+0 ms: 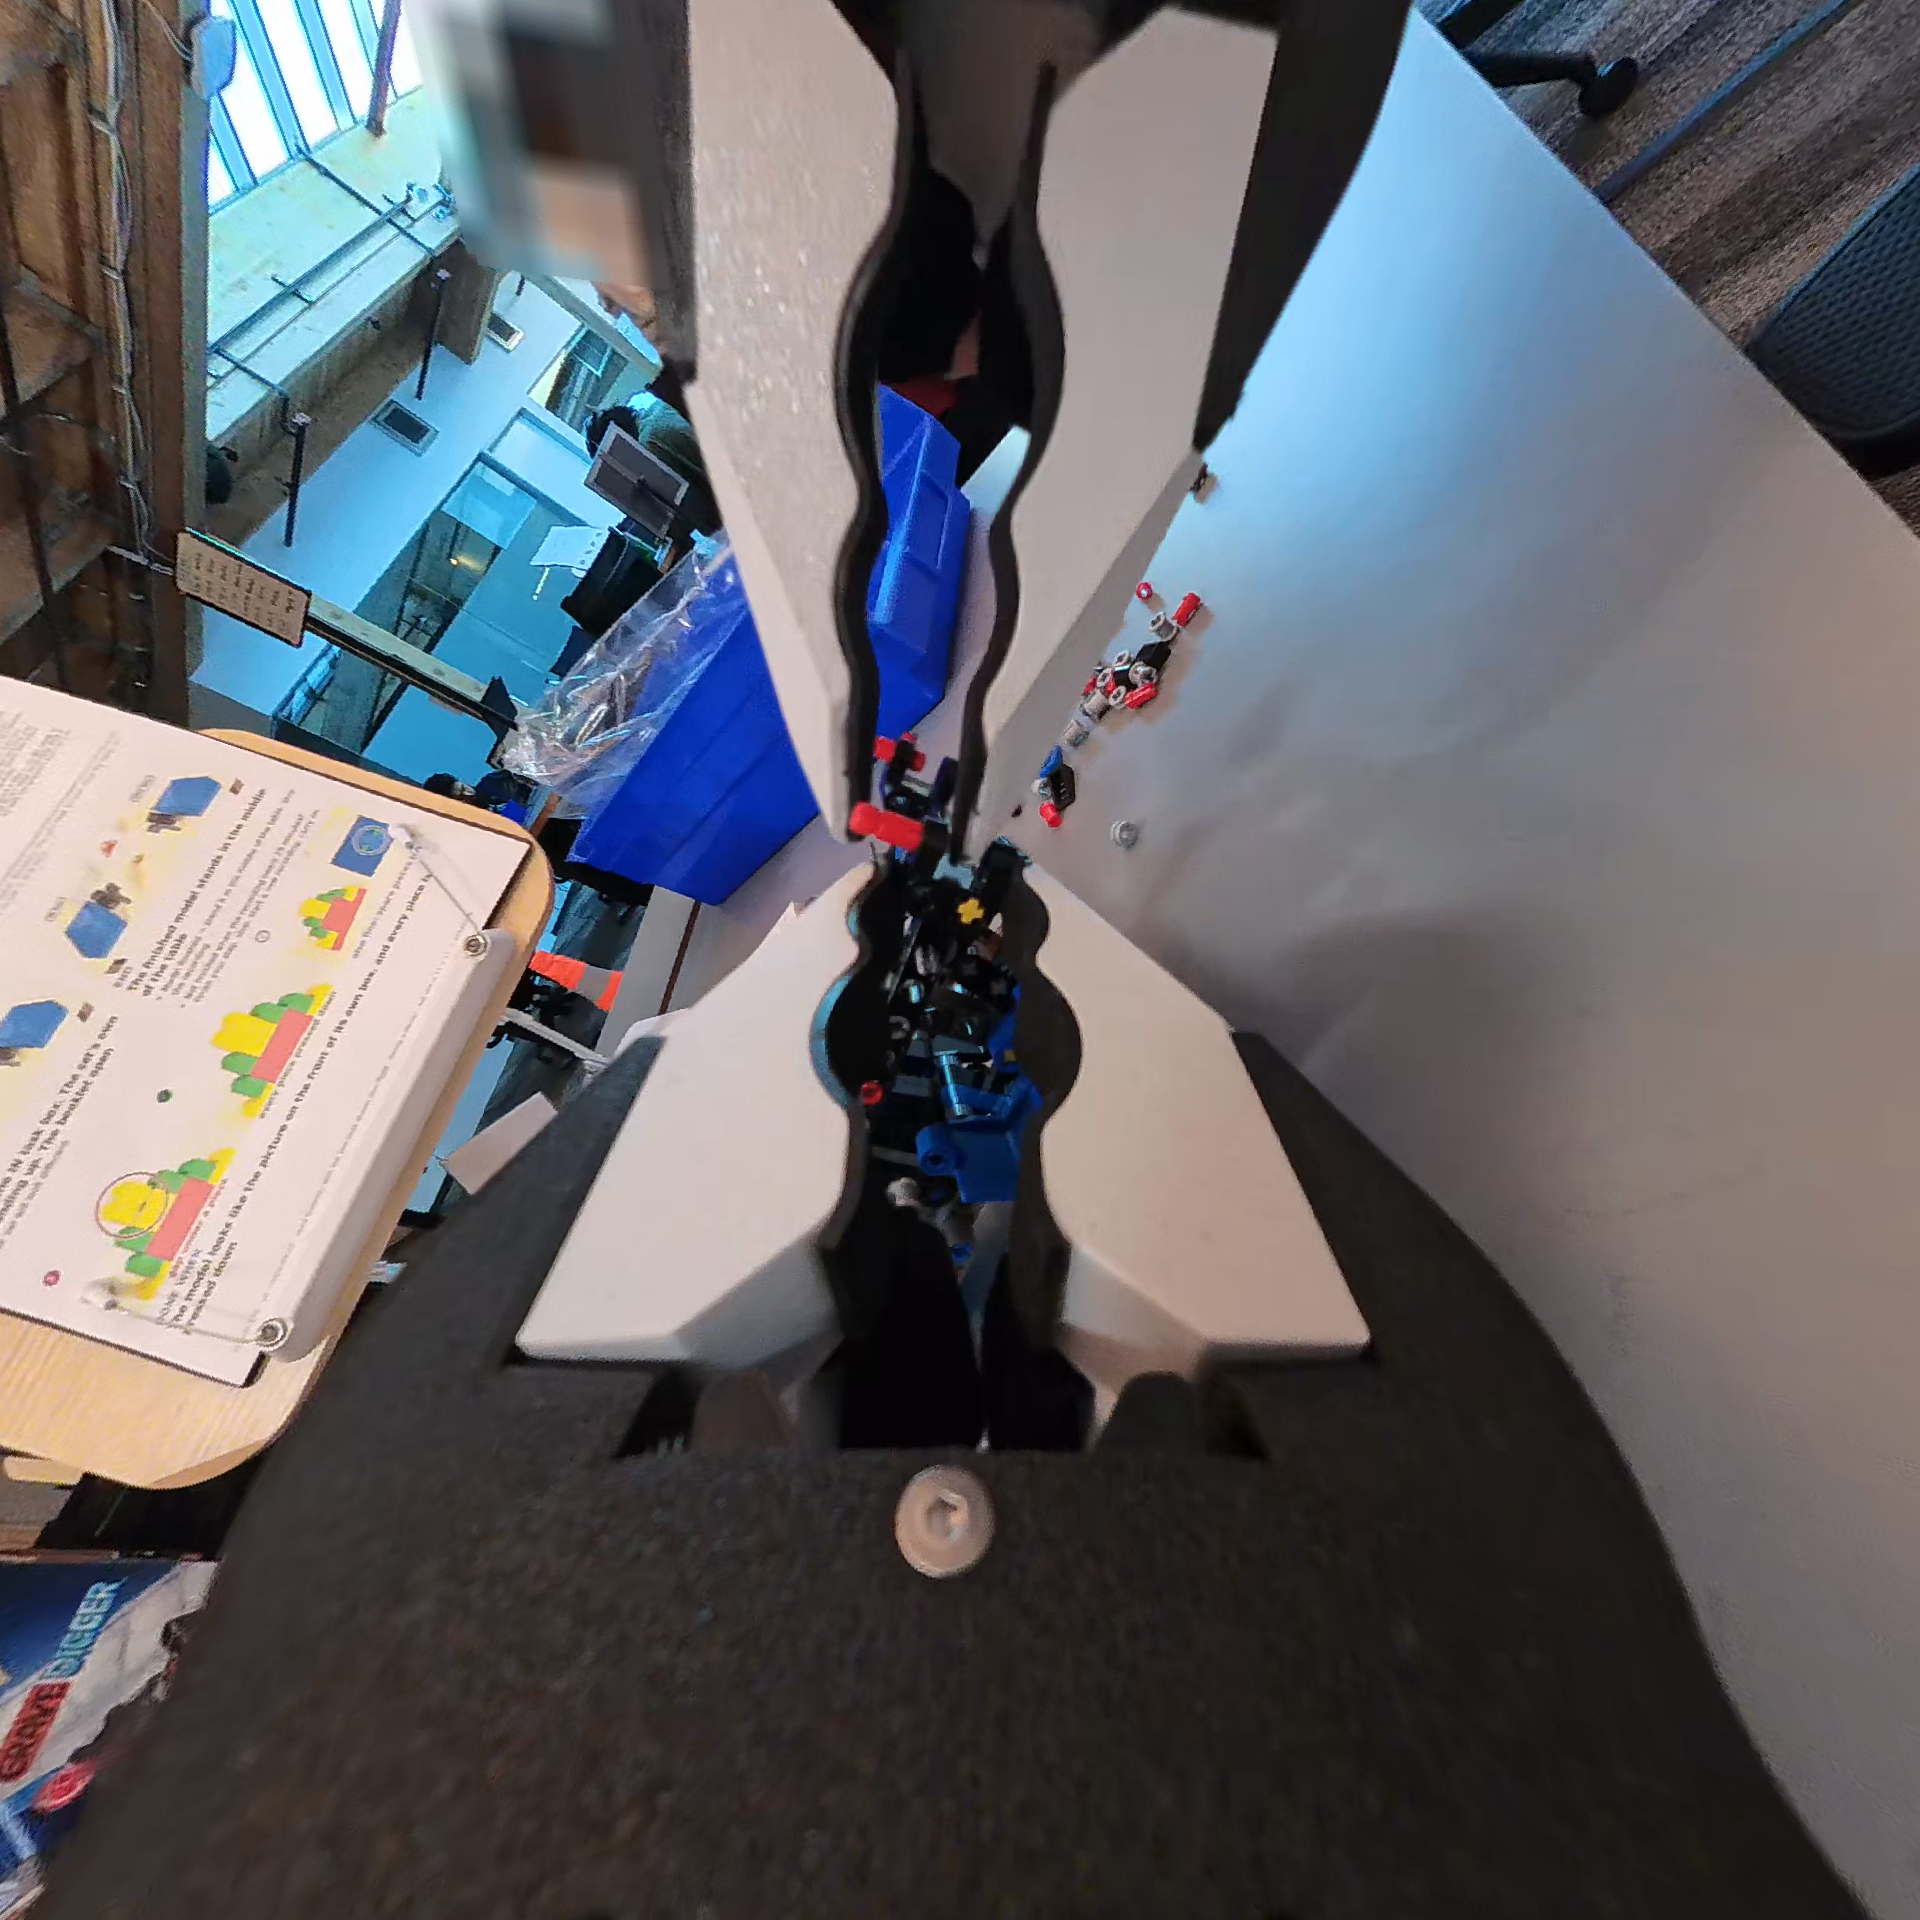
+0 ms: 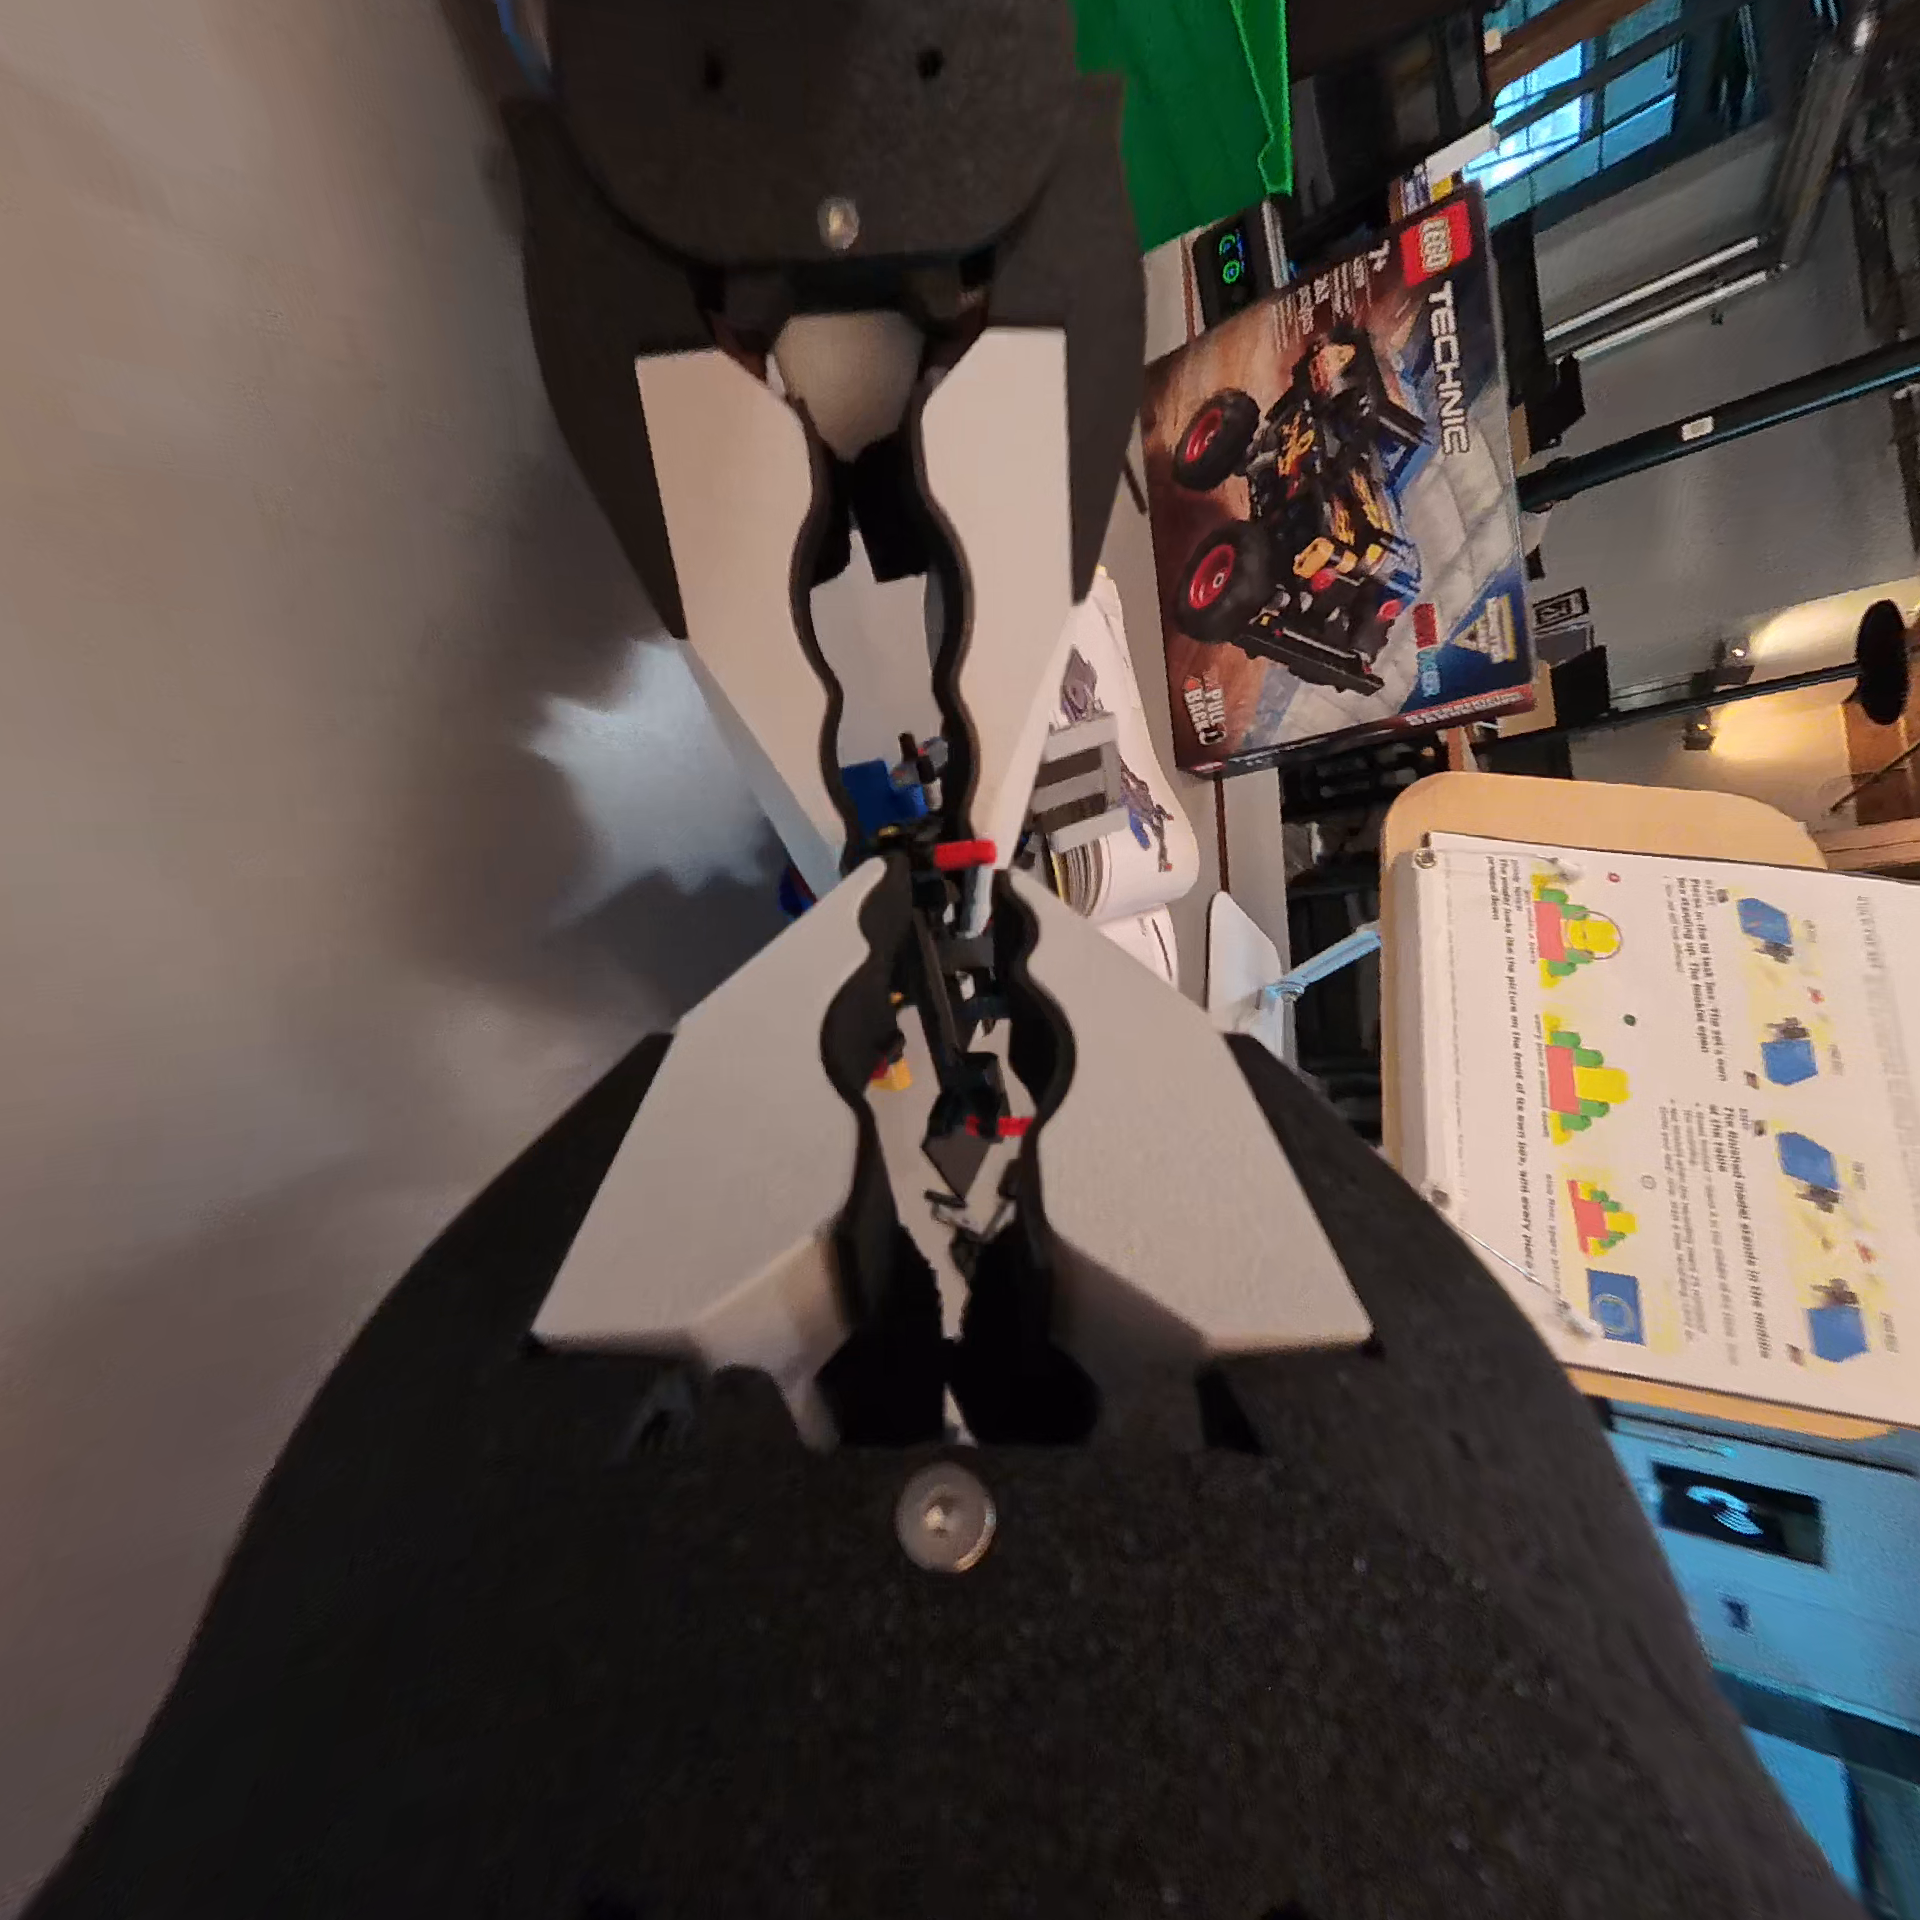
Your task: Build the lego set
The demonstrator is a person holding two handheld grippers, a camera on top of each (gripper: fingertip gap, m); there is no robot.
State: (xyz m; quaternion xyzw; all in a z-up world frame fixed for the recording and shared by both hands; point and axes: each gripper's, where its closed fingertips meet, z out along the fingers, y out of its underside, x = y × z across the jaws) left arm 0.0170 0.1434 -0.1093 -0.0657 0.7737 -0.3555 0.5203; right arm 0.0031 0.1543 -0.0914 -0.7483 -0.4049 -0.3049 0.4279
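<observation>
At frame centre, the left gripper [image 1: 940,883] and right gripper [image 2: 940,883] meet tip to tip, each pinching the black-and-blue part-built lego model [image 1: 951,1029], likely steadying it while pieces get pressed together.

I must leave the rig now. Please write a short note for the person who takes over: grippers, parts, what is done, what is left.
Left gripper: shut on the partly built lego model, black and blue.
Right gripper: shut on the same model, tip to tip with the left.
Loose lego pieces, red, grey and black, lie on the white table. Blue bin and set box stand beyond.
Done: part of the body. Left: the loose pieces; no wheels visible on the model yet.
</observation>
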